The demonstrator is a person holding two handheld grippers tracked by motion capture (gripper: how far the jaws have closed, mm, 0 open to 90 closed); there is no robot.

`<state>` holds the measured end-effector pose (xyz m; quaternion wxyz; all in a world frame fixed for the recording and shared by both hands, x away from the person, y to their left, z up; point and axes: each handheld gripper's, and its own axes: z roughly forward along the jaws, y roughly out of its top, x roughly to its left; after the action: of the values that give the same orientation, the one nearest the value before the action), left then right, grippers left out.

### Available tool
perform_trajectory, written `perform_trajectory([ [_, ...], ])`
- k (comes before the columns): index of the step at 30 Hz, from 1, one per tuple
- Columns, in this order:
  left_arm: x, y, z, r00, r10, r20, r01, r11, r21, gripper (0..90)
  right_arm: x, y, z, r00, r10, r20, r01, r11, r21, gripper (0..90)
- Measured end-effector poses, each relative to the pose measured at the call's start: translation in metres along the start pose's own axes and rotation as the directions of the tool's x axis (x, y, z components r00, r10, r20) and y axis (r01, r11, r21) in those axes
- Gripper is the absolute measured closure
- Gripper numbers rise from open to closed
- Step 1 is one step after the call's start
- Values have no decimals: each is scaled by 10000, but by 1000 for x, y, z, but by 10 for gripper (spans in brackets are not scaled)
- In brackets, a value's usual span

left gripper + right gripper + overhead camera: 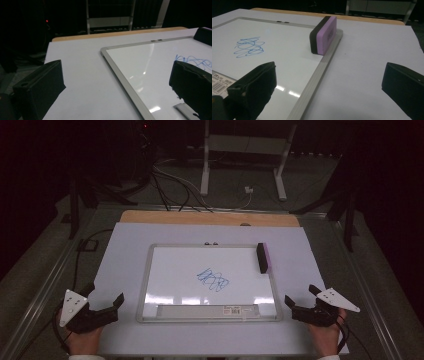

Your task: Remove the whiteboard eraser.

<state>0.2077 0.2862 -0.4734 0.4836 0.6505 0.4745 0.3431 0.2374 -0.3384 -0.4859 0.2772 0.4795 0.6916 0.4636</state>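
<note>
Your left tongs (106, 306) and right tongs (300, 301) rest released on the white counter (125, 250), flanking the whiteboard (175, 270). The eraser (262, 257) sits on its right edge, beside the blue scribble (213, 280); the room is dark.

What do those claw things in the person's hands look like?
Each is black, with two chunky black jaws. The left gripper and the right gripper both carry a pale grey three-cornered plate dotted with small holes. Dark cables trail behind them. White cuffs peek in at the wrists.
</note>
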Motion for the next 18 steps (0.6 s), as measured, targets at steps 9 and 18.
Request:
perform_trajectory([
  [9,2,-4,-2,9998,-169,-124,169,9999,18,5,3,18,-7,9995,319,-51,-320,9992,-222,0],
  [18,1,-7,-1,9994,-158,-293,167,9994,304,5,2,38,-7,9999,106,5,-106,9999,-99,0],
])
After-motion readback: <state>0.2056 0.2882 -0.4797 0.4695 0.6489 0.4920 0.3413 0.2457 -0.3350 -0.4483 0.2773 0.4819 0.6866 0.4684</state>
